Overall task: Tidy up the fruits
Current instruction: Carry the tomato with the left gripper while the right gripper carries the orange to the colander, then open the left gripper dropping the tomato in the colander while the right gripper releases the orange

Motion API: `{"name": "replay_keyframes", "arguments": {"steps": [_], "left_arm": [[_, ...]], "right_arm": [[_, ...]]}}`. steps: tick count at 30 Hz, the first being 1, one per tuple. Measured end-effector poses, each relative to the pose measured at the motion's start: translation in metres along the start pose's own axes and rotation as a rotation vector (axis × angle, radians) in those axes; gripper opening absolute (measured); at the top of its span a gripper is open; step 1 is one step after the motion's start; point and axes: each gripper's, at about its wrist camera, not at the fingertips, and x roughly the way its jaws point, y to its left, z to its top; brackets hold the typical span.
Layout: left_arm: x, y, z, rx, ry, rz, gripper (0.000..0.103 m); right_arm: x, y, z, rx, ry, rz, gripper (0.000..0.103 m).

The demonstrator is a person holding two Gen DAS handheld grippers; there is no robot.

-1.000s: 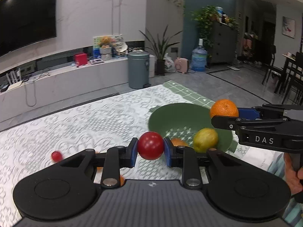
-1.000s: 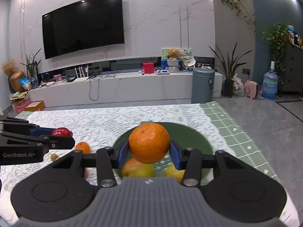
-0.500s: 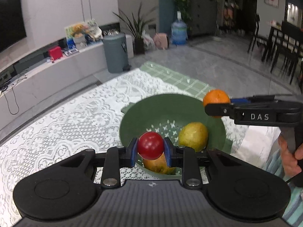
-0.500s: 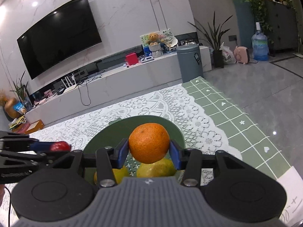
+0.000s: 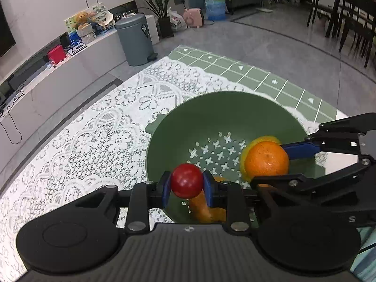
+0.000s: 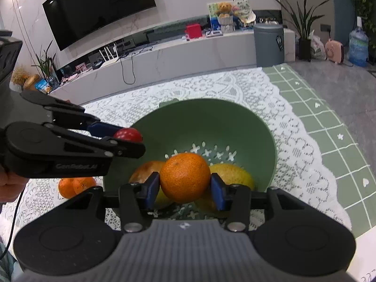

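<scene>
A green perforated colander (image 5: 211, 110) (image 6: 235, 122) stands on the lace tablecloth. My left gripper (image 5: 186, 185) is shut on a small red fruit (image 5: 186, 180) and holds it over the colander's near rim; the fruit also shows in the right wrist view (image 6: 128, 134). My right gripper (image 6: 185, 183) is shut on an orange (image 6: 185, 180) (image 5: 266, 161) and holds it above the colander's inside. Under them lie a yellow-green fruit (image 6: 235, 172) and an orange-yellow fruit (image 6: 145, 168) (image 5: 202, 209), partly hidden.
Two small oranges (image 6: 75, 185) lie on the lace cloth left of the colander. A green checked cloth (image 6: 329, 122) covers the table's right part. Beyond the table edge are a grey bin (image 5: 135, 40) and a low white TV bench (image 6: 164, 56).
Both grippers have moved in over the colander and tilted down, each still holding its fruit. The orange now hangs low inside the colander, close to my left gripper.
</scene>
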Motion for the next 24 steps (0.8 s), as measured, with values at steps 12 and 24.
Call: {"name": "replay_keyframes", "arguments": {"steps": [12, 24], "left_arm": [[0.024, 0.008, 0.001, -0.031, 0.058, 0.003, 0.032], [0.029, -0.002, 0.001, 0.046, 0.053, 0.067, 0.037]], "right_arm": [[0.005, 0.006, 0.001, -0.009, 0.054, 0.09, 0.045], [0.001, -0.001, 0.003, 0.041, 0.027, 0.077, 0.045]]}}
